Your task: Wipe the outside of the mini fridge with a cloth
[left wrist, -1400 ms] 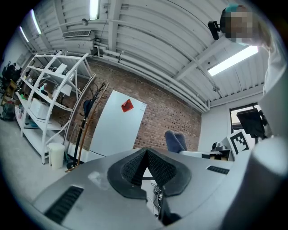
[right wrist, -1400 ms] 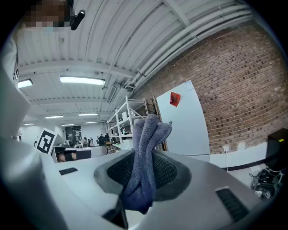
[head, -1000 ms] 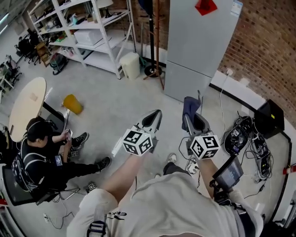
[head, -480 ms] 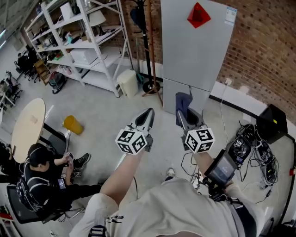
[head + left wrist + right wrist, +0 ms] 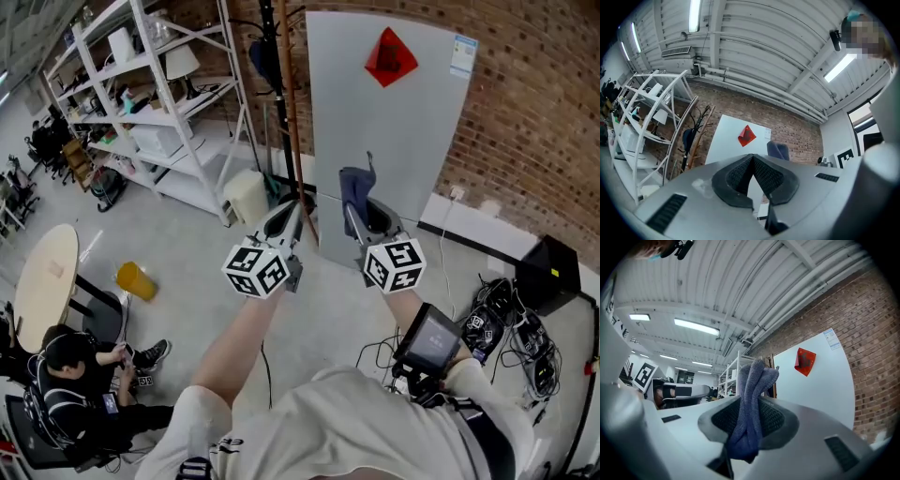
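Observation:
A tall white fridge (image 5: 394, 122) with a red diamond sticker (image 5: 391, 56) stands against the brick wall; it also shows as the fridge (image 5: 736, 140) in the left gripper view and the fridge (image 5: 820, 380) in the right gripper view. My right gripper (image 5: 361, 202) is shut on a folded blue-grey cloth (image 5: 354, 187), seen closely as the cloth (image 5: 752, 404) pinched between the jaws (image 5: 749, 420). The cloth sits just in front of the fridge's lower door. My left gripper (image 5: 286, 217) is shut and holds nothing; its jaws meet at the tip (image 5: 752, 161).
White metal shelving (image 5: 159, 103) with boxes stands to the fridge's left, with a coat stand (image 5: 281, 84) and a pale bin (image 5: 246, 197) between them. A seated person (image 5: 75, 375) is at lower left. Cables and black cases (image 5: 511, 319) lie at right.
Both grippers have risen and moved closer to the fridge. The fridge now fills more of the head view and the seated person has slid toward the bottom left.

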### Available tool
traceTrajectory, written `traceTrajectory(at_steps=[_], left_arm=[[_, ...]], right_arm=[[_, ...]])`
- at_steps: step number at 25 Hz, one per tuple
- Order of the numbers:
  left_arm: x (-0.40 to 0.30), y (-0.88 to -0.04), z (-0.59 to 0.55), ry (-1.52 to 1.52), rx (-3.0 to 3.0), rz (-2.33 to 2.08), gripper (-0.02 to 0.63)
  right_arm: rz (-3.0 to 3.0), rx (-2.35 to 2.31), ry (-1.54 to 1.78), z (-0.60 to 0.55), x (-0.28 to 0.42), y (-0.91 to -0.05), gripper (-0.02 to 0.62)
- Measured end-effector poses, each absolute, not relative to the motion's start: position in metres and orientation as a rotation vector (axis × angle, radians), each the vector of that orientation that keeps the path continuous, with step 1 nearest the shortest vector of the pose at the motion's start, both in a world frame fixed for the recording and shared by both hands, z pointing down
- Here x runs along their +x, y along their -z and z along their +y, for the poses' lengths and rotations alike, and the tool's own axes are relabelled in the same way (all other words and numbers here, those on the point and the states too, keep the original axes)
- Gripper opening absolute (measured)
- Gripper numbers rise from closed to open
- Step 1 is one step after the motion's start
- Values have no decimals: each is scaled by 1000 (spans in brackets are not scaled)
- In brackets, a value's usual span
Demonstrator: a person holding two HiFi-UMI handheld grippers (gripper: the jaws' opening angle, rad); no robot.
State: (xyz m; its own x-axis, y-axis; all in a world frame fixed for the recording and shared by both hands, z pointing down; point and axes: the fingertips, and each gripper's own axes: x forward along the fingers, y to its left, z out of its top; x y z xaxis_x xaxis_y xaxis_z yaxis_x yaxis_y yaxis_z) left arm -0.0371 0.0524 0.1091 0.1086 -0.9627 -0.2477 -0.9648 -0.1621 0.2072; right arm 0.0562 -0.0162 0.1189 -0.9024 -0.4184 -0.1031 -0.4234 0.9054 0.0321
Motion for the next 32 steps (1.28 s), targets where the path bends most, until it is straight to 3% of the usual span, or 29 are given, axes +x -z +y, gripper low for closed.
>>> traceTrajectory(at_steps=[15,32], left_arm=[[-101,-95,-83,-561,-2365,1967,1],[-286,-17,-200,-658,-2503,1689,0]], right_arm=[[2906,-843,-168,-148,11,-104,101],[2724,-1125,-446,-273,-165,-11,101]])
